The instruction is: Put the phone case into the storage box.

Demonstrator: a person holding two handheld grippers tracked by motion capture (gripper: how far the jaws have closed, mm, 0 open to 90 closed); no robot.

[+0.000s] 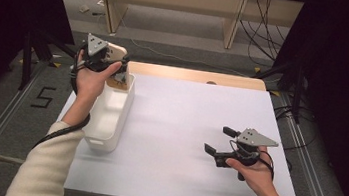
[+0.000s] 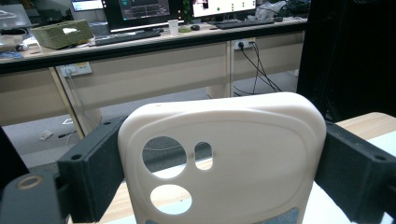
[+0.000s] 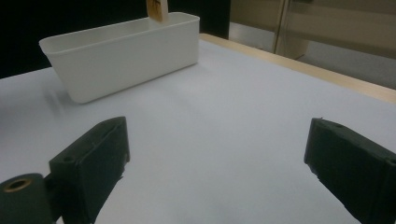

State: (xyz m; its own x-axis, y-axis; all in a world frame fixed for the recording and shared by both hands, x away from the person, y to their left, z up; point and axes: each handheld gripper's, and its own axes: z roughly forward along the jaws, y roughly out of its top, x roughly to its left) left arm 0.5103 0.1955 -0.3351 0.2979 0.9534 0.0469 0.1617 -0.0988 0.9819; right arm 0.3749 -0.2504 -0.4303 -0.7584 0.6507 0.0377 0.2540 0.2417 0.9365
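My left gripper (image 1: pixel 118 66) is shut on a cream phone case (image 2: pixel 224 158) with camera cut-outs, held upright by its two sides. In the high view the phone case (image 1: pixel 117 50) hangs over the far end of a white rectangular bin (image 1: pixel 118 121) at the table's left edge. My right gripper (image 1: pixel 217 139) rests low over the right part of the white table (image 1: pixel 179 124), its jaws wide apart with nothing between them. From the right gripper view the bin (image 3: pixel 121 58) stands ahead to the left, and the lower end of the phone case (image 3: pixel 156 10) shows just above its far rim.
A wooden strip (image 1: pixel 195 75) runs along the table's far edge. Beyond it are desk legs and loose cables on the floor (image 1: pixel 178 48). Dark stands flank both sides of the table. The left gripper view looks at a desk (image 2: pixel 140 46) with monitors and a keyboard.
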